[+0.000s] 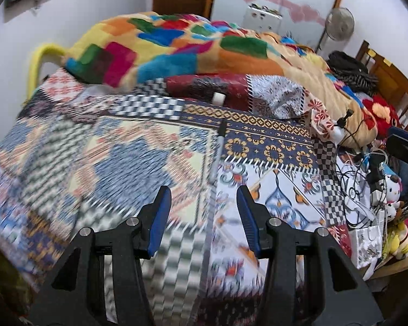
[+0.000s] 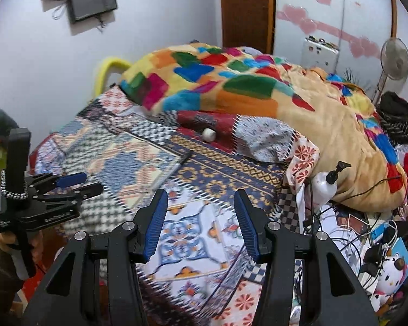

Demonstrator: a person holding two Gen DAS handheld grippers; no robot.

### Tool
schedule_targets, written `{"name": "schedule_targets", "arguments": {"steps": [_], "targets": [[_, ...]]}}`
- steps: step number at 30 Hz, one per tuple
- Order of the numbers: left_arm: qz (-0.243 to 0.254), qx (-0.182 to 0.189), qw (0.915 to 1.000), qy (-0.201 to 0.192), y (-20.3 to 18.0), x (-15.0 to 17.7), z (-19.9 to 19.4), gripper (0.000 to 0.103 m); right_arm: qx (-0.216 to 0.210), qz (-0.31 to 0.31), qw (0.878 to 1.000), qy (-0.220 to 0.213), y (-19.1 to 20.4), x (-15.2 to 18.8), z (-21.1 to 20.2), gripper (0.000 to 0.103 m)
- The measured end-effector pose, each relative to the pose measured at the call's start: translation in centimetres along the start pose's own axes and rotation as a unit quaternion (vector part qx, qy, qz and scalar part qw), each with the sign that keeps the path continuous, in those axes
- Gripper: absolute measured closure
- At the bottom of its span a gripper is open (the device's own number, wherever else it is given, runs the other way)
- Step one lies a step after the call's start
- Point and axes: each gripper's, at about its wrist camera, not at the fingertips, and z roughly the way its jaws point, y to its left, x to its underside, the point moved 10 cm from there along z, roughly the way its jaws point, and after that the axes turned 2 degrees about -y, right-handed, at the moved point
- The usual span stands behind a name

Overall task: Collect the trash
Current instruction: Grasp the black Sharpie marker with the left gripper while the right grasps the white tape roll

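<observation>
Looking down along the left gripper [image 1: 204, 203], a bed covered in a busy patchwork bedspread [image 1: 258, 141] is seen, much of it smeared by blur. The blue-padded jaws stand partly apart with nothing between them. A slim pen-like stick [image 1: 217, 149], dark at its far end and pale along its length, lies on the spread ahead of the fingers, and a small white cylinder [image 1: 219, 98], perhaps a roll or cap, rests farther back against a dark red cloth at the foot of a heaped multicoloured blanket [image 1: 176, 49]. A tangle of cables [image 1: 359, 179] and soft toys is crowded along the right edge. In the right wrist view the right gripper [image 2: 201, 209] is likewise held partly open and empty over the same spread. The left gripper [image 2: 76, 182] is visible at the left, gripped by a hand, its jaws slightly parted and empty. The white cylinder [image 2: 209, 134] sits well beyond both tools, and the stick [image 2: 174, 168] lies between them and it; a white pump bottle [image 2: 326, 183] stands at the blanket's edge. No bin or bag can be made out. Nothing appears collected yet, so the task is judged barely begun; which of these items counts as trash cannot be told for certain.
</observation>
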Motion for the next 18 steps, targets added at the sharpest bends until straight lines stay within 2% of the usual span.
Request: {"name": "schedule_targets", "arguments": {"steps": [4, 8, 14, 18], "targets": [[0.030, 0.011, 0.9994, 0.015, -1.3, -0.9, 5.0, 0.056, 0.006, 0.005, 1.000, 0.016, -1.3, -0.2, 3.3, 0.056], [0.060, 0.019, 0.9975, 0.033, -2.3, -1.3, 9.5, 0.071, -0.002, 0.017, 0.999, 0.032, -2.0, -0.5, 6.7, 0.056], [0.054, 0.036, 0.9971, 0.040, -2.3, -1.9, 12.7, 0.078, 0.005, 0.022, 0.999, 0.041, -2.5, -1.5, 10.6, 0.056], [0.053, 0.037, 0.9975, 0.028, -2.2, -2.3, 13.4, 0.089, 0.002, 0.031, 0.998, 0.050, -2.5, -2.4, 12.9, 0.056]]}}
